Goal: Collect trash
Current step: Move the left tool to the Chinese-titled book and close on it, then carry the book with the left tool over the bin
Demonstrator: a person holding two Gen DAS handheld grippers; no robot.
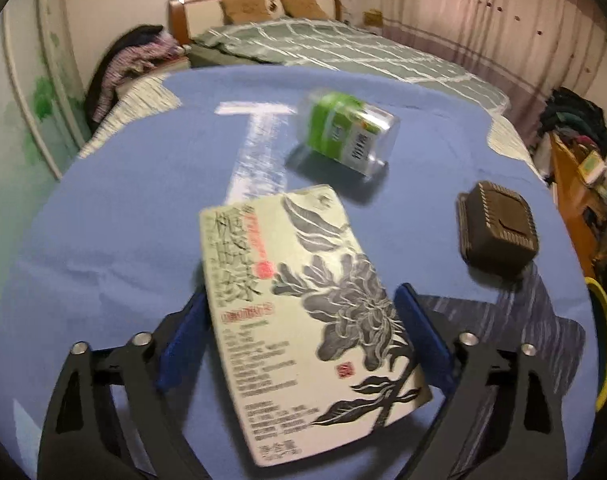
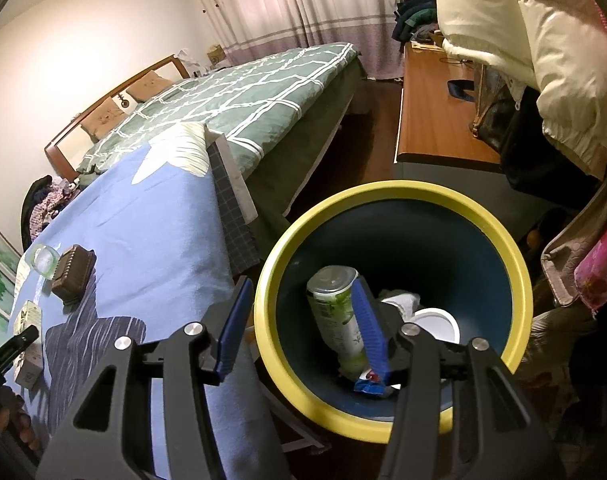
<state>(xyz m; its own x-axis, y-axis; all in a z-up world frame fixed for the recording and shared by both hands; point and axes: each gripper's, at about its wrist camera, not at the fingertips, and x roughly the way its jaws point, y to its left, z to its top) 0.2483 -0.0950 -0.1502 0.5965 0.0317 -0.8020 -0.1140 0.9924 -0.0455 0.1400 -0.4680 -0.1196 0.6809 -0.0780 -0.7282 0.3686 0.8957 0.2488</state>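
Observation:
A flat pale-green carton (image 1: 303, 320) printed with a black flower lies on the blue-covered table (image 1: 103, 208). My left gripper (image 1: 301, 292) straddles it with a blue pad close beside each long edge. The carton is blurred while the fingers are sharp, so I read the jaws as open around it. My right gripper (image 2: 299, 284) hangs open over the yellow-rimmed dark bin (image 2: 383, 192), nothing between its fingers. In the bin lie a green-labelled bottle (image 2: 335, 312), a white lid (image 2: 437, 324) and a blue wrapper (image 2: 365, 386). The carton (image 2: 27, 340) also shows far left in the right wrist view.
A clear jar with a green label (image 1: 347, 132) lies on its side beyond the carton. A brown square box (image 1: 497, 232) sits to the right near the table edge. The bin rim (image 1: 605, 340) stands beside the table. A bed (image 1: 323, 48) is behind, a wooden desk (image 2: 435, 112) to the right.

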